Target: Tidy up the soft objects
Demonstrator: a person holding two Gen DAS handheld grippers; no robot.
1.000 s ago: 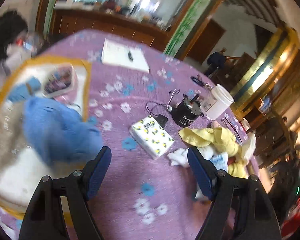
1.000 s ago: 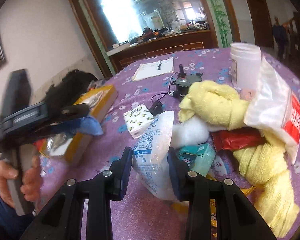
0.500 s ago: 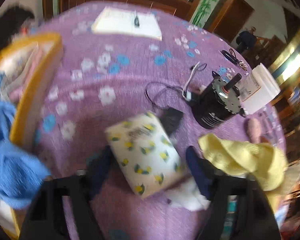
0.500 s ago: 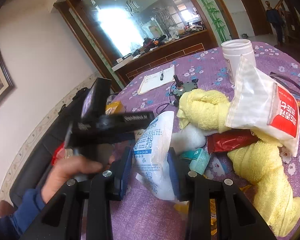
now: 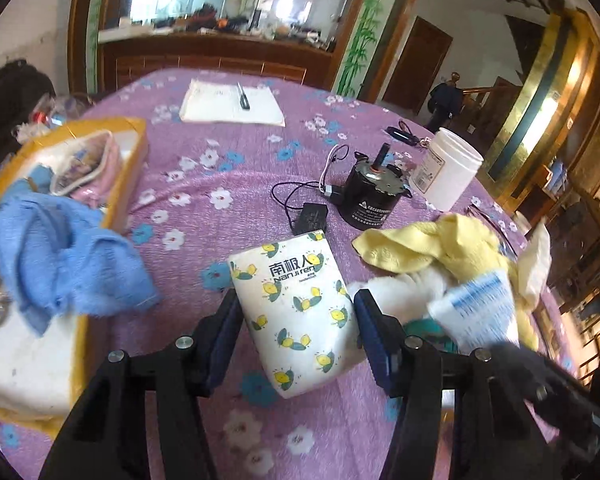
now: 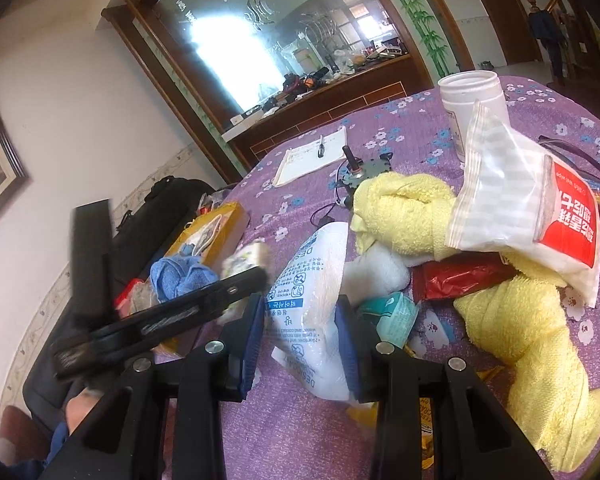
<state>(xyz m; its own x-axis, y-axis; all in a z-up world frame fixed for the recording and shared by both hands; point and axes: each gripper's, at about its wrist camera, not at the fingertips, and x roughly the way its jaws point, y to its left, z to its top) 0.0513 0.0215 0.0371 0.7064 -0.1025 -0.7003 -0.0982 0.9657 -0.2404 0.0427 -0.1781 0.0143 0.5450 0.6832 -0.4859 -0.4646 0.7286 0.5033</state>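
Blue towelling [image 5: 68, 256] spills over the near wall of the yellow-rimmed box [image 5: 134, 148] at far left, partly in and partly out, so a careless sweep past could drag it onto the purple cloth [image 5: 236, 168]. Right of it, the tissue pack [image 5: 296, 312] printed with little lemons lies flat on the cloth between the fingers of the left gripper [image 5: 296, 340], whose jaws are closing. The blue pads sit at its two long sides, and I cannot tell if they press yet. Its long axis runs away from the camera, tilted a little leftward at the far end, toward the black adapter [image 5: 310, 218] just beyond. The wrapper looks slick, so a shallow bite near the pack's end may let it swing or slide out. Further right, the right gripper [image 6: 300, 336] is clamped on a white desiccant bag [image 6: 308, 300], held roughly upright. The yellow towel [image 6: 412, 208] and the striped pouch [image 6: 512, 208] crowd close beside it, and either could snag as it comes away
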